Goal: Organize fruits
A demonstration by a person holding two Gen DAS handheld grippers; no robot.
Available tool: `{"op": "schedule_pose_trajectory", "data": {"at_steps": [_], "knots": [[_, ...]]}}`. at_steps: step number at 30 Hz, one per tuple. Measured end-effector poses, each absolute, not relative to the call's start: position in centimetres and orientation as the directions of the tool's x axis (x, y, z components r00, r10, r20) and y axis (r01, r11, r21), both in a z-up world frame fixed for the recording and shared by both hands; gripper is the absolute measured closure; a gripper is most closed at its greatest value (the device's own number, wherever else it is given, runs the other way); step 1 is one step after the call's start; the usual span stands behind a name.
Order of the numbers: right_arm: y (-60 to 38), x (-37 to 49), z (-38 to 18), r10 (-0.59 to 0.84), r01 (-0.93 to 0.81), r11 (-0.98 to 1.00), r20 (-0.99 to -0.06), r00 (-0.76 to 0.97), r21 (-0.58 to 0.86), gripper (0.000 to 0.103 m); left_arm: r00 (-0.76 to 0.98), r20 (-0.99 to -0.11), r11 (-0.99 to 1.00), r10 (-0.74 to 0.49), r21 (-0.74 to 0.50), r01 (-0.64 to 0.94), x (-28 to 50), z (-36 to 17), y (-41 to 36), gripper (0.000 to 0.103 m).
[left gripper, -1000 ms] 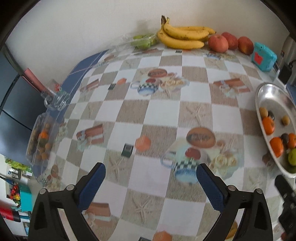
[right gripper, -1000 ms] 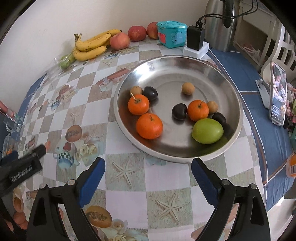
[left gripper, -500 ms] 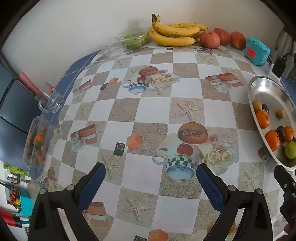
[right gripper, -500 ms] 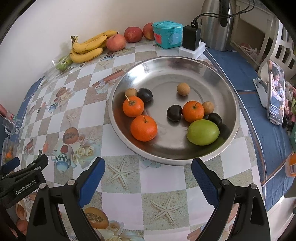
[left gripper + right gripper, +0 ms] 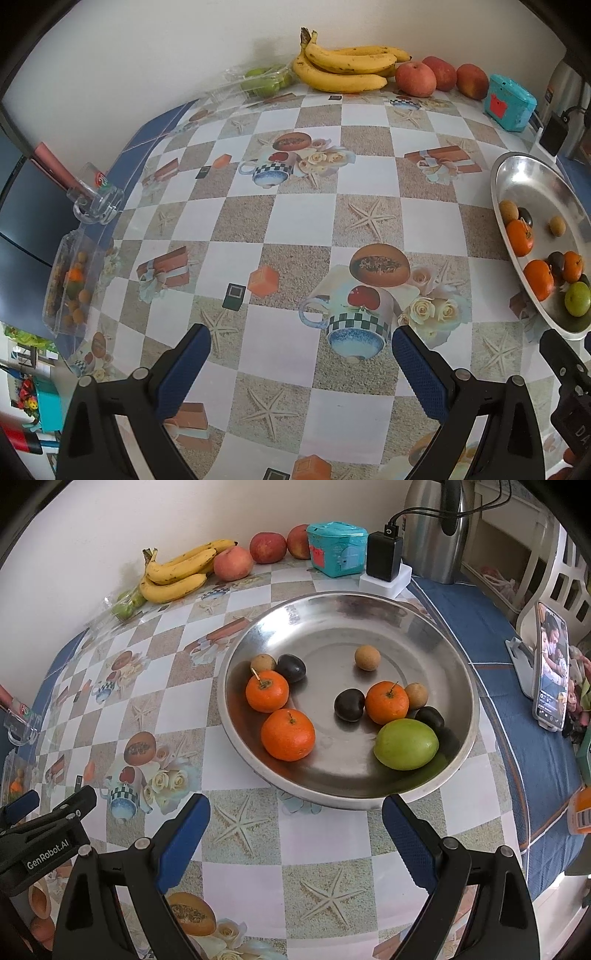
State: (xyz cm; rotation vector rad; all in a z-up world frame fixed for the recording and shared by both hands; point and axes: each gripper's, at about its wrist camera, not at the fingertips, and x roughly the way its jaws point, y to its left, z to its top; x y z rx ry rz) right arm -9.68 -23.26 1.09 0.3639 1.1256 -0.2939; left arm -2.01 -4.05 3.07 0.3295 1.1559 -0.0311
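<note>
A steel dish holds three oranges, dark plums, small brown fruits and a green fruit. My right gripper is open and empty just in front of the dish. My left gripper is open and empty over the checked tablecloth; the dish is at its right. Bananas and red apples lie by the far wall. A clear box of small fruits sits at the left table edge.
A bag of green fruit lies left of the bananas. A teal box, a charger and a steel kettle stand behind the dish. A phone on a stand is at the right. A clear cup sits at the left edge.
Both grippers have drawn back and shifted slightly; the left view now sits lower over the cloth, and the dish has drifted left in the right view. Both stay open and empty.
</note>
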Motion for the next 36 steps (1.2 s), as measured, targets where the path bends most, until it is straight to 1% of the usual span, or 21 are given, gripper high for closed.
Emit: {"op": "schedule_pose_trajectory", "data": {"at_steps": [36], "knots": [[-23.25, -9.7, 1.12, -0.046, 0.407, 0.904, -0.917, 0.397, 0.131, 0.009, 0.41, -0.902, 0.956, 0.134, 0.226, 0.185, -2.02, 3.34, -4.07, 0.003]]}}
